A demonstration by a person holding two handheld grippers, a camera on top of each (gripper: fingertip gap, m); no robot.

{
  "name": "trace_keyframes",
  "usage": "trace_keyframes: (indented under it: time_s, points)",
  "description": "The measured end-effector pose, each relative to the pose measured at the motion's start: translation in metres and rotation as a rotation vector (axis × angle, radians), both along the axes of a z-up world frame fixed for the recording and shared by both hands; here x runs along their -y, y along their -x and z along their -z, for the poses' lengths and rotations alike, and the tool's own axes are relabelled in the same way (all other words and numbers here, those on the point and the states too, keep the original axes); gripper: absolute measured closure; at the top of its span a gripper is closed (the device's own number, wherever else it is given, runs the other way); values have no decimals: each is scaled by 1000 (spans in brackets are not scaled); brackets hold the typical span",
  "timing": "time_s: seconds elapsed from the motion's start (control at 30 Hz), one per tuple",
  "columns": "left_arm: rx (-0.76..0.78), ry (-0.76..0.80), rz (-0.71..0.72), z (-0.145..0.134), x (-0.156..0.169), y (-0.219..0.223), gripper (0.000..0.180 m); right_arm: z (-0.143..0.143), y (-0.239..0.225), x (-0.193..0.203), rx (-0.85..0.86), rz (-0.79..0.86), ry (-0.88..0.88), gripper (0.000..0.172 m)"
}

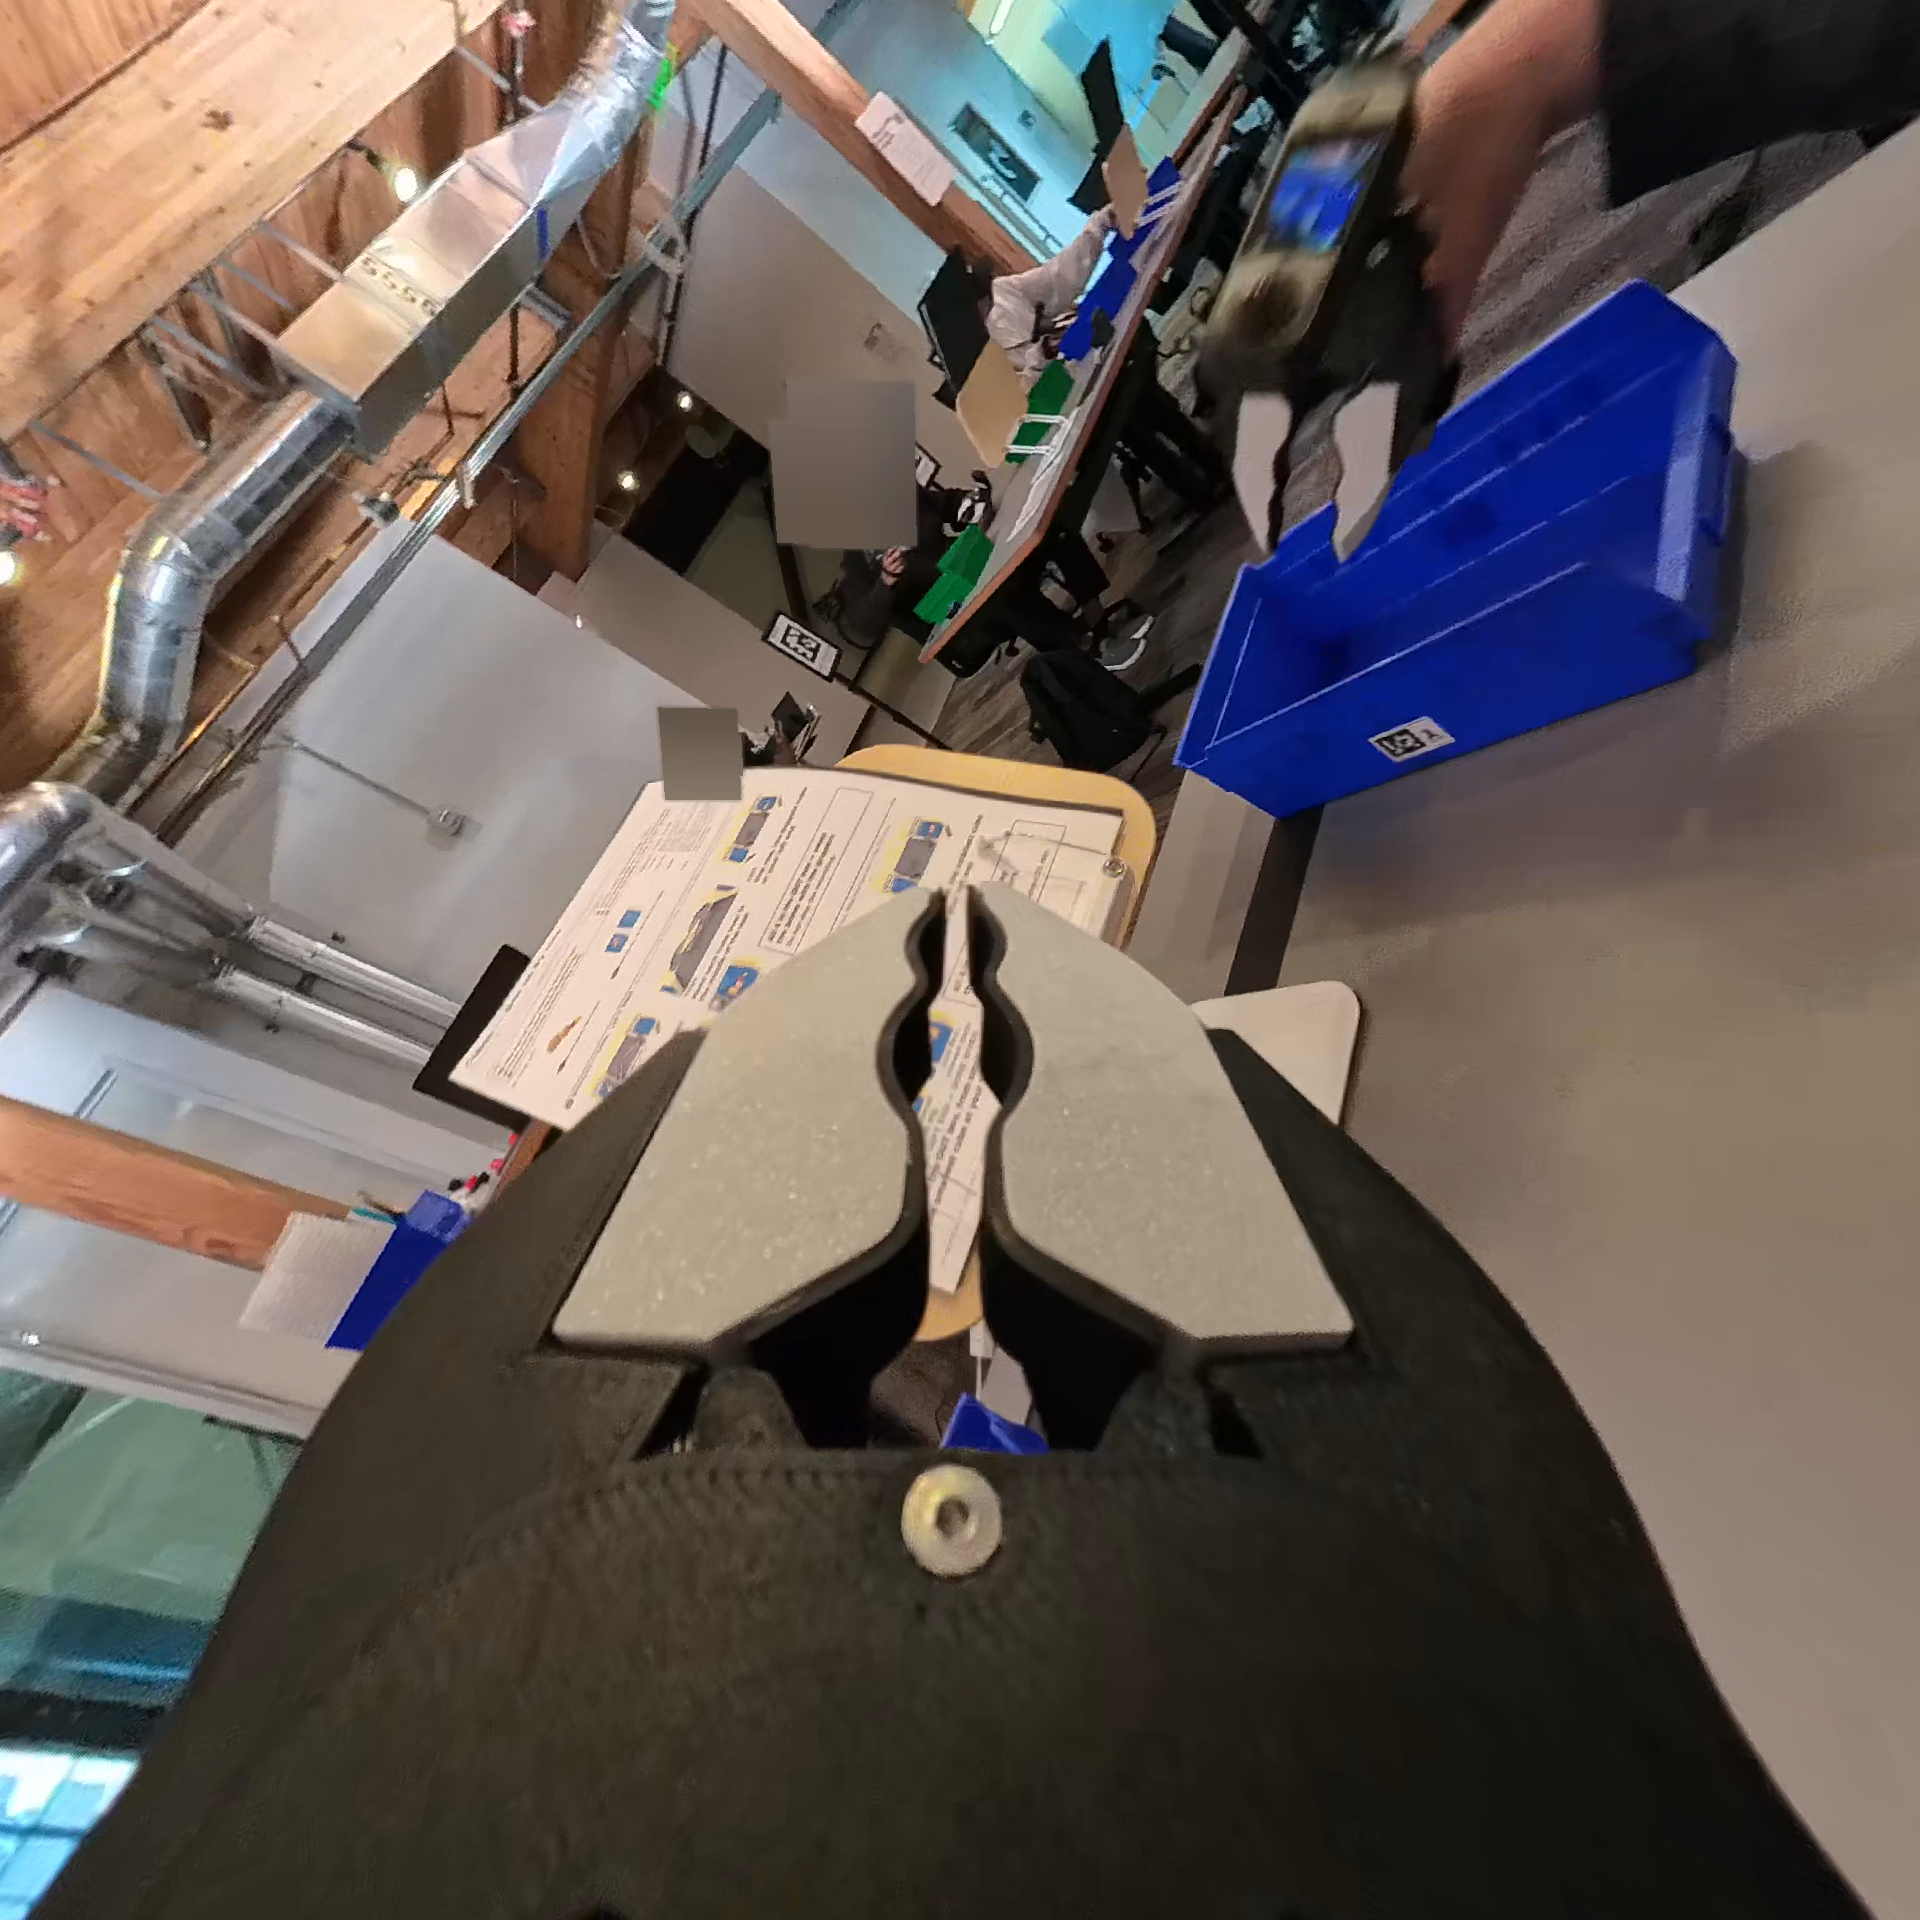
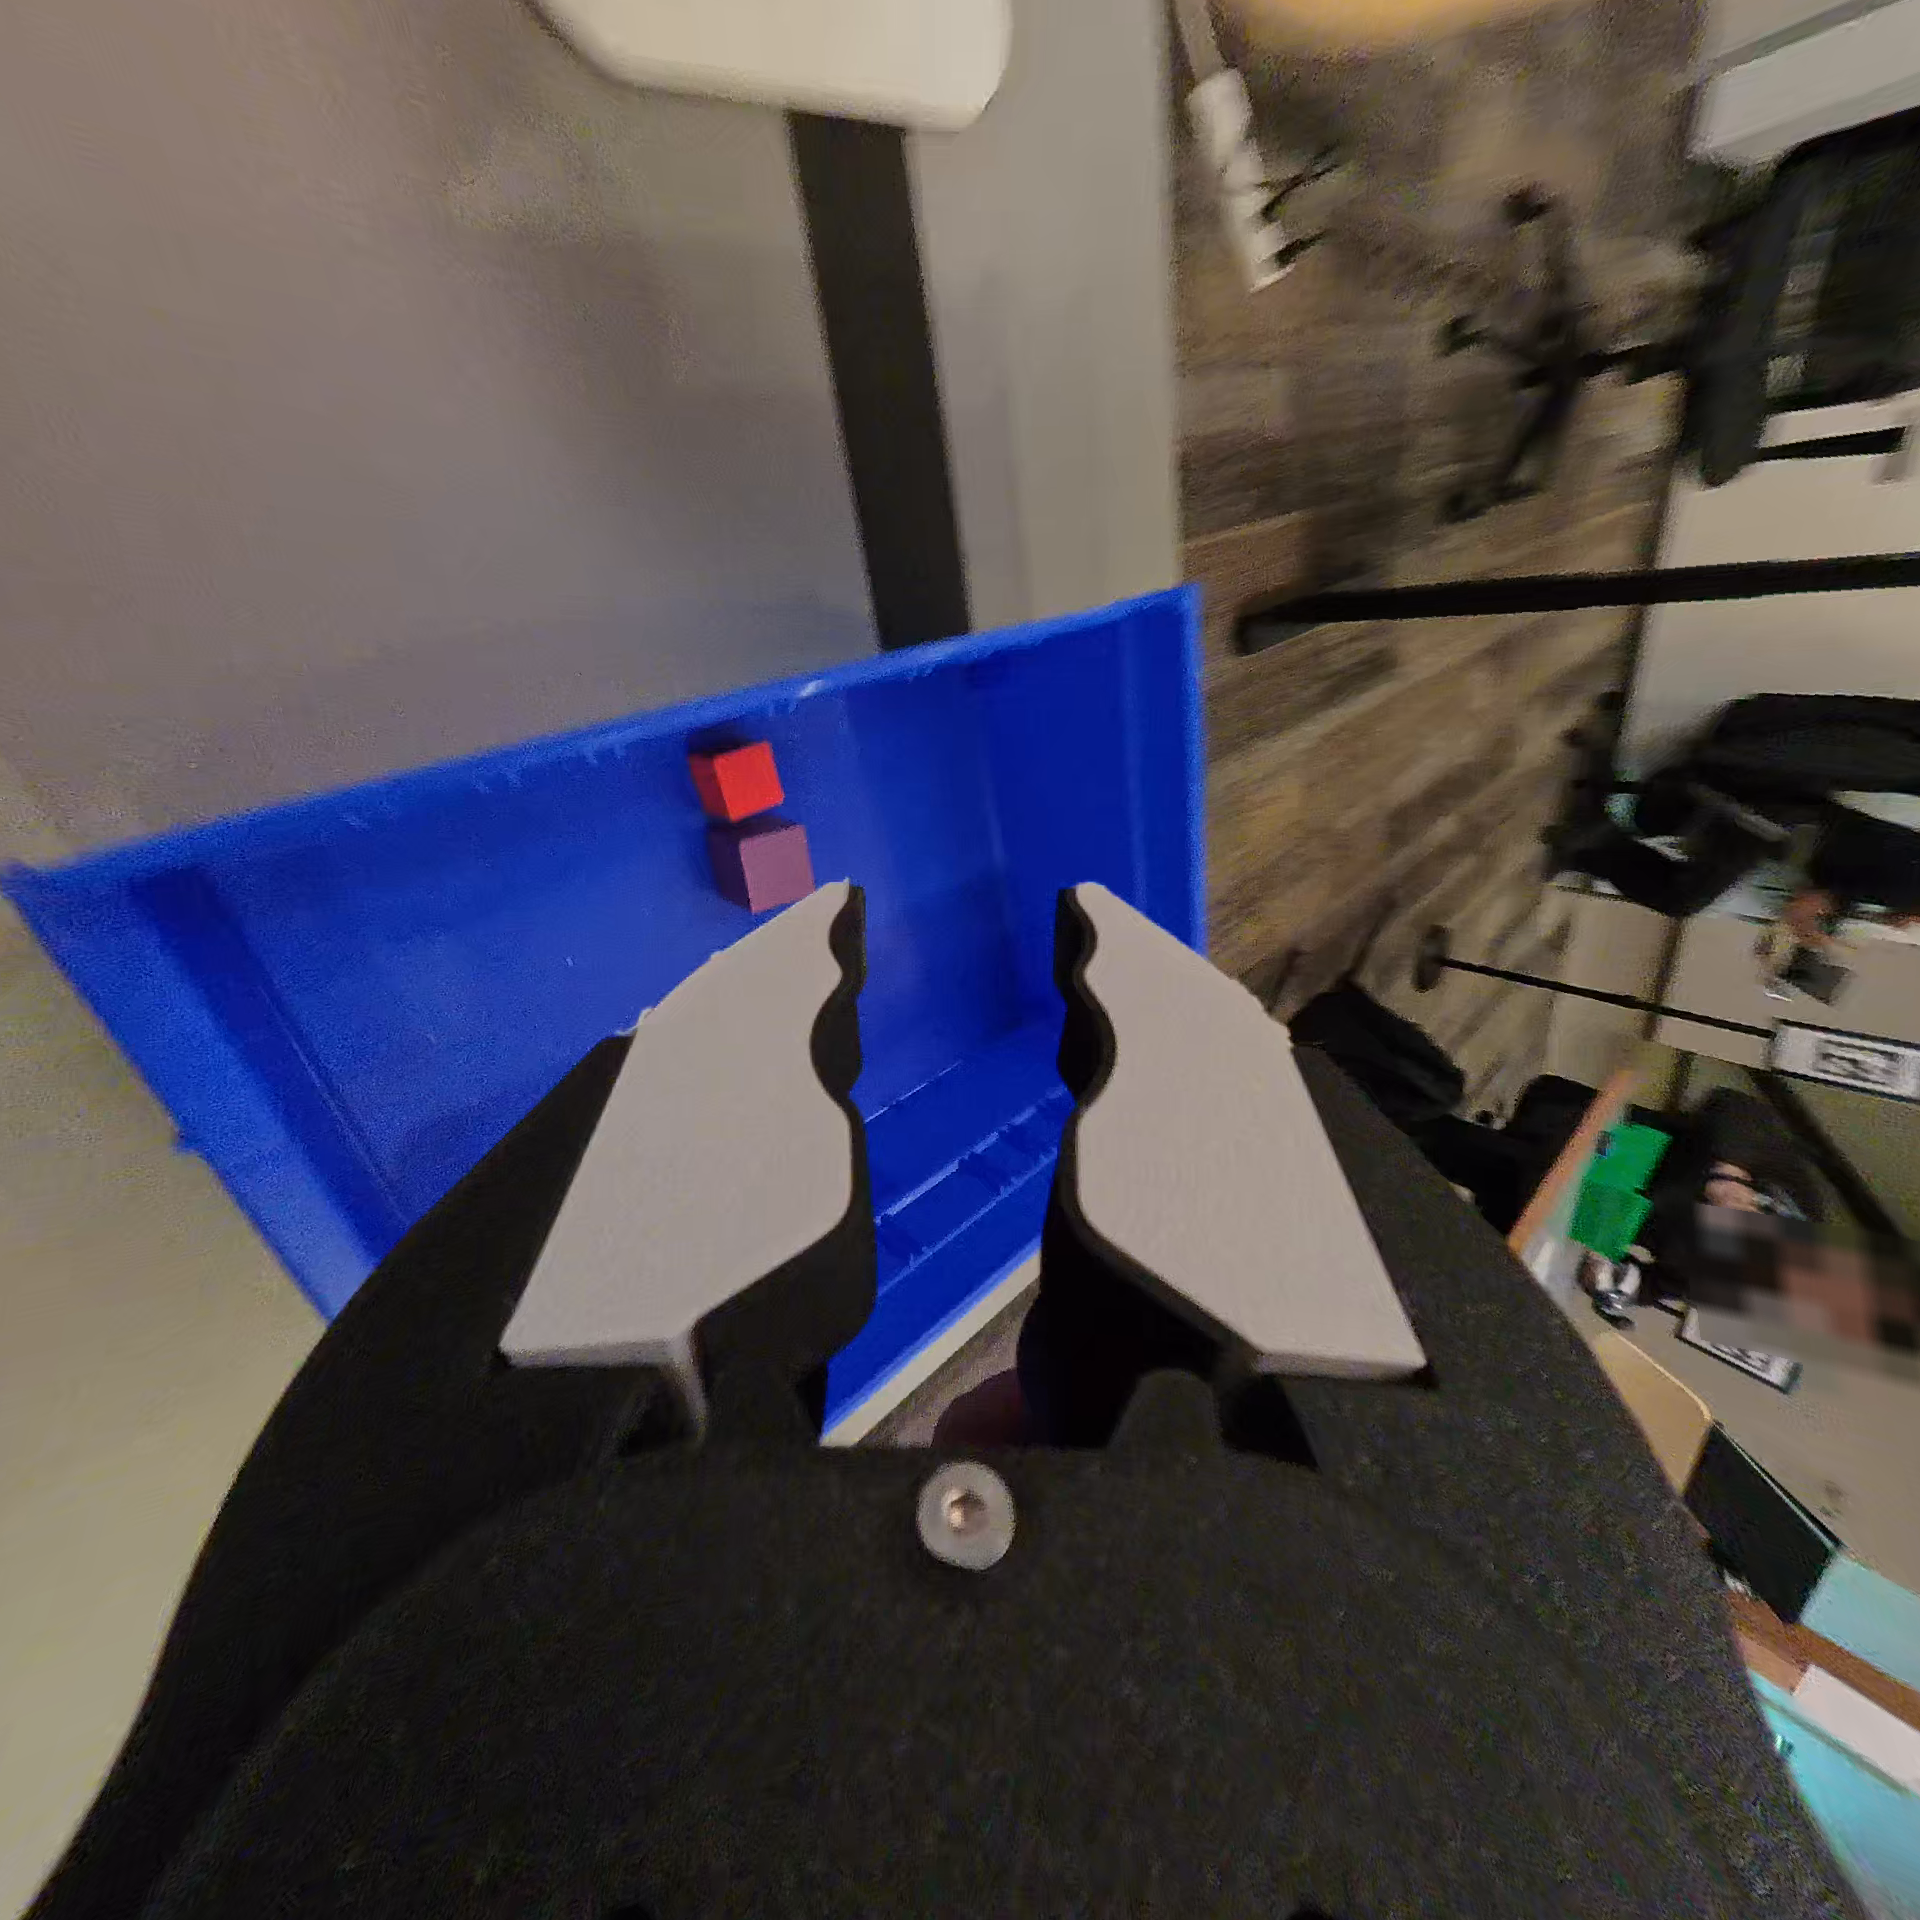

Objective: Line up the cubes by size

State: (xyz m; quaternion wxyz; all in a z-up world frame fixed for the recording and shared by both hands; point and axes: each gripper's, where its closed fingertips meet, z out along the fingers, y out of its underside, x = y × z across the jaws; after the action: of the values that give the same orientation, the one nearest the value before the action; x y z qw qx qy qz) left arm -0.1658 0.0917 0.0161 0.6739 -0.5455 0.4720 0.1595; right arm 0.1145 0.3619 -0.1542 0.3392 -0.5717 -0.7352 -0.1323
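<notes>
The left gripper (image 1: 956, 904) is clenched on nothing and hangs off the tabletop (image 1: 1558, 1143) edge, well apart from the work. In the blue bin (image 2: 416, 987) the red cube (image 2: 738, 779) and purple cube (image 2: 774, 868) sit just beside each other. The right gripper (image 2: 961, 899), released and bare, hovers near the purple cube; centre the jaws over one cube alone before closing.

The left tongs (image 1: 956, 904), nearly closed and bare, point over printed sheets (image 1: 831, 883); the right tongs (image 1: 1314, 468), blurred, apparently hover above a blue bin (image 1: 1507, 623).
</notes>
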Motion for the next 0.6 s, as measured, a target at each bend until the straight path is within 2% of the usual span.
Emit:
trace_keyframes:
  time_s: [0.07, 0.13, 0.27, 0.37, 0.43, 0.6]
  points:
    - [9, 17, -70, -1, -1, 17, 171, -34, 15, 34, -144, -19, -65, 138]
    - [-53, 4, -280, -1, -5, 57, 166, -60, 38, 75, -282, -70, -99, 139]
    - [-11, 110, -463, 15, 4, 121, 156, -81, 93, 152, -440, -239, -106, 140]
    - [-66, 297, -523, 61, -2, 164, 145, -73, 131, 194, -484, -367, -27, 139]
    - [-180, 436, -555, 99, -15, 194, 140, -62, 150, 211, -463, -438, 21, 139]
    - [-398, 755, -491, 190, -52, 247, 127, -48, 170, 233, -428, -523, 69, 139]
